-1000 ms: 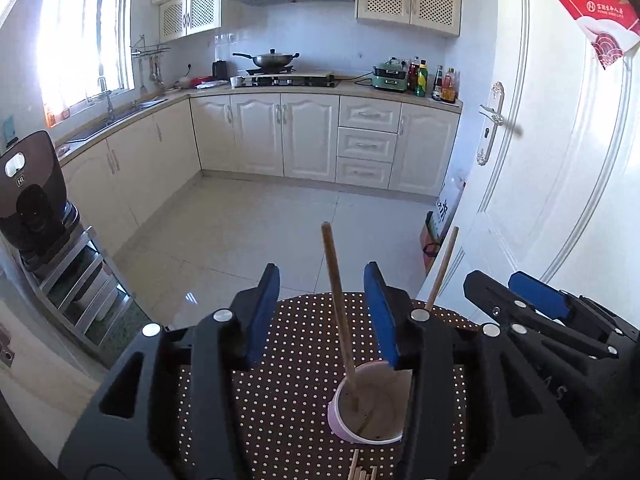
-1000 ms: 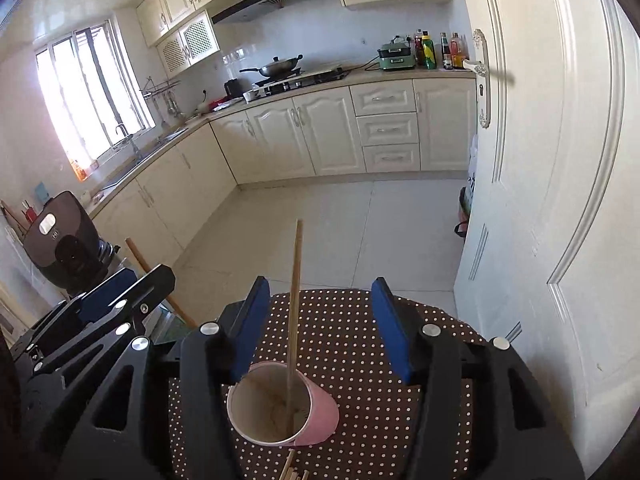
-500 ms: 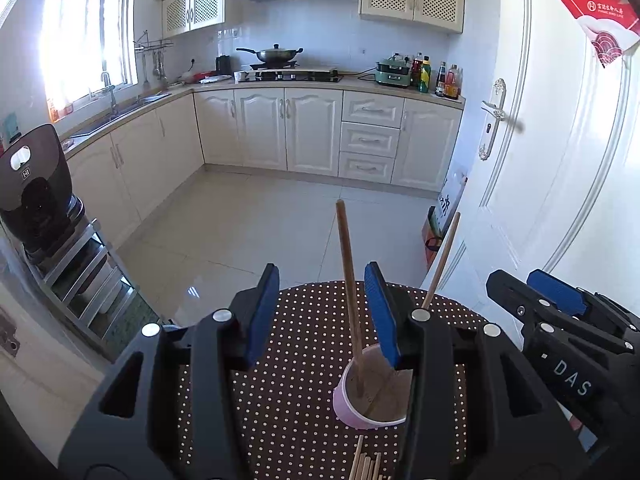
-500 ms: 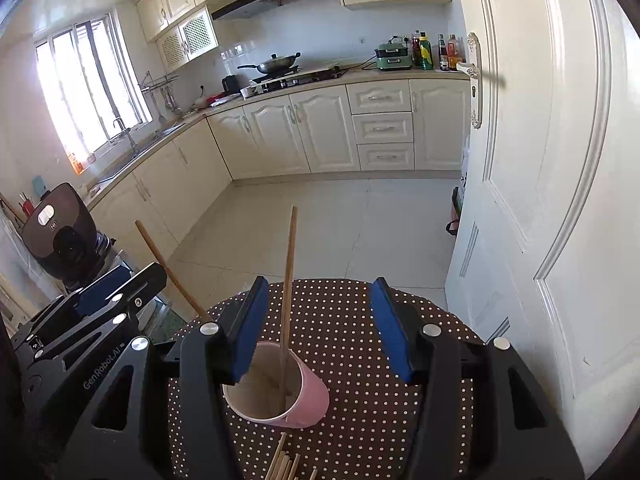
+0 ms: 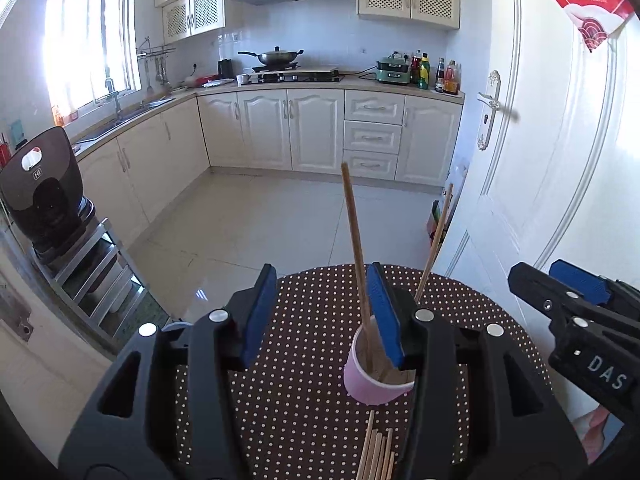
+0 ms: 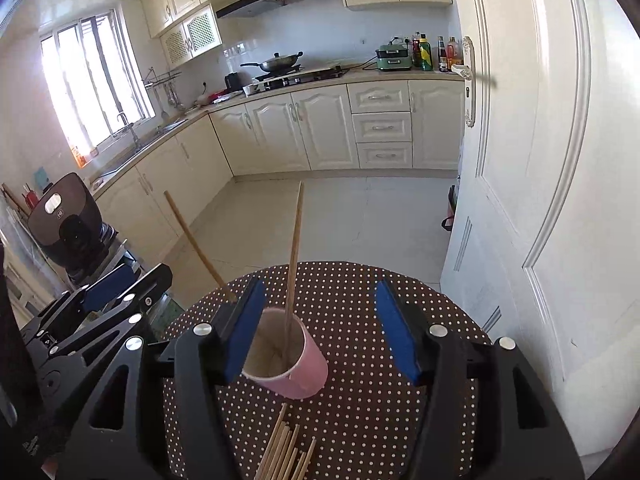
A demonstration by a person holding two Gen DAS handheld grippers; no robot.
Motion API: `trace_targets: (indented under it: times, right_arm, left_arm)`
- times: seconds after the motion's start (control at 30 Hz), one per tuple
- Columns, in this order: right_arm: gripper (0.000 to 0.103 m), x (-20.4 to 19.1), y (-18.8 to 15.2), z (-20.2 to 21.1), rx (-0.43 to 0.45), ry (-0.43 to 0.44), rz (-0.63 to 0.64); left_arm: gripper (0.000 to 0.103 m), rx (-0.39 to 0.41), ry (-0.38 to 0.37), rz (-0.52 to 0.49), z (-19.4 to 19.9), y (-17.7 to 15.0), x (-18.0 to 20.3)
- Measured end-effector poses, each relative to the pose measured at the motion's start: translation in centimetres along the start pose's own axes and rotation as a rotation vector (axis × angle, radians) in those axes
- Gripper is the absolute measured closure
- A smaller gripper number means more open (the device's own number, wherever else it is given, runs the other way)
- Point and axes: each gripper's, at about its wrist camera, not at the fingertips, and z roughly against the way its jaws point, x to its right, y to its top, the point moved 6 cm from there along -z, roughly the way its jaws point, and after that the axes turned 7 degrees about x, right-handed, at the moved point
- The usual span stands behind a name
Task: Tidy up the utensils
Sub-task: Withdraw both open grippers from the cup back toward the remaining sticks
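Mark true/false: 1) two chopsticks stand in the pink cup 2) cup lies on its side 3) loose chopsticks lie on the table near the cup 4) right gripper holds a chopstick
1) True: two chopsticks stand in the pink cup.
2) False: it stands upright on the dotted table.
3) True: a loose bundle lies just in front of it.
4) False: the right gripper is opening, nothing between its pads.

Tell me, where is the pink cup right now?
The pink cup stands on the dotted table, seen in both wrist views, with two chopsticks in it and a loose bundle of chopsticks lying just in front.
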Motion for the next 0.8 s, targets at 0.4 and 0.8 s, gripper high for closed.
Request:
trace_targets:
  times: [0.4,0.8]
  right_arm:
    - [0.043,-0.3,-3.5,1.9,-0.094,0.022,0.002]
    - [0.043,-0.4,-9.0,1.3,-0.242,0.010,0.003]
  left_arm:
    - [0.056,-0.049,-0.017,-0.046,2.0,-3.5,-0.4]
    - [0.055,-0.146,-0.036,-0.082,2.3,-8.7,-1.5]
